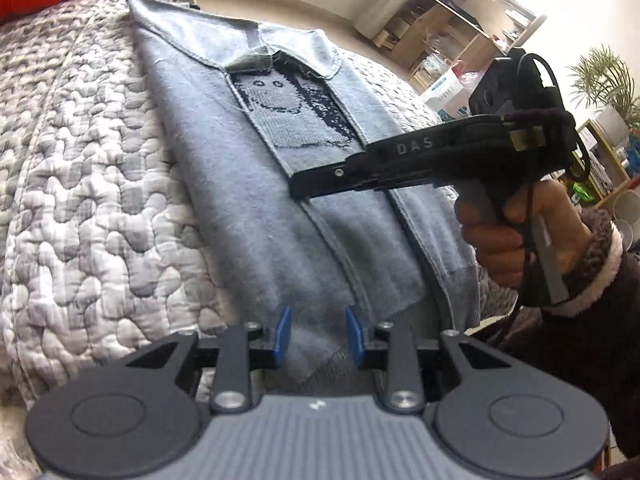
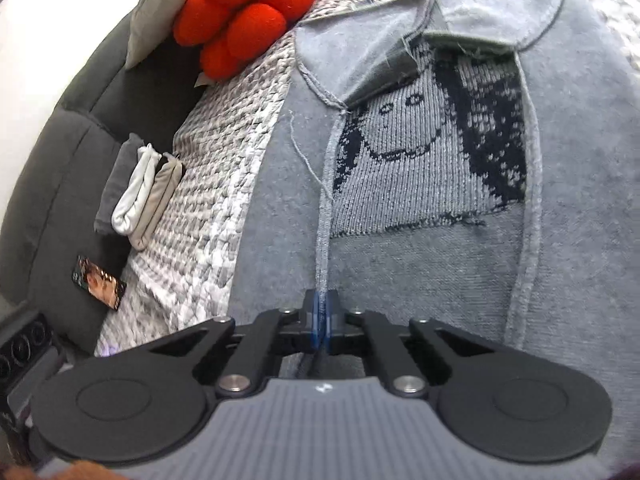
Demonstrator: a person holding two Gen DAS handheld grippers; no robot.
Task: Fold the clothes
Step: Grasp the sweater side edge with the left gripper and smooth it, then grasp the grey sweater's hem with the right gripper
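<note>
A grey-blue knit sweater (image 1: 224, 168) lies inside out on a quilted bed, both side panels folded inward over a knitted smiling face (image 1: 280, 96). My left gripper (image 1: 319, 336) is open, its blue pads on either side of the sweater's near hem. My right gripper (image 2: 321, 320) is shut on the seam edge of the left folded panel (image 2: 324, 216). In the left wrist view the right gripper (image 1: 298, 188) hovers over the sweater's middle, held by a hand. The sweater also fills the right wrist view (image 2: 440, 272).
The grey-white quilt (image 1: 80, 184) covers the bed. A red plush (image 2: 248, 16) and a pillow lie at the head. Folded clothes (image 2: 140, 192) and a small card (image 2: 98, 282) sit on a dark sofa at the left. Shelves and a plant (image 1: 604, 80) stand across the room.
</note>
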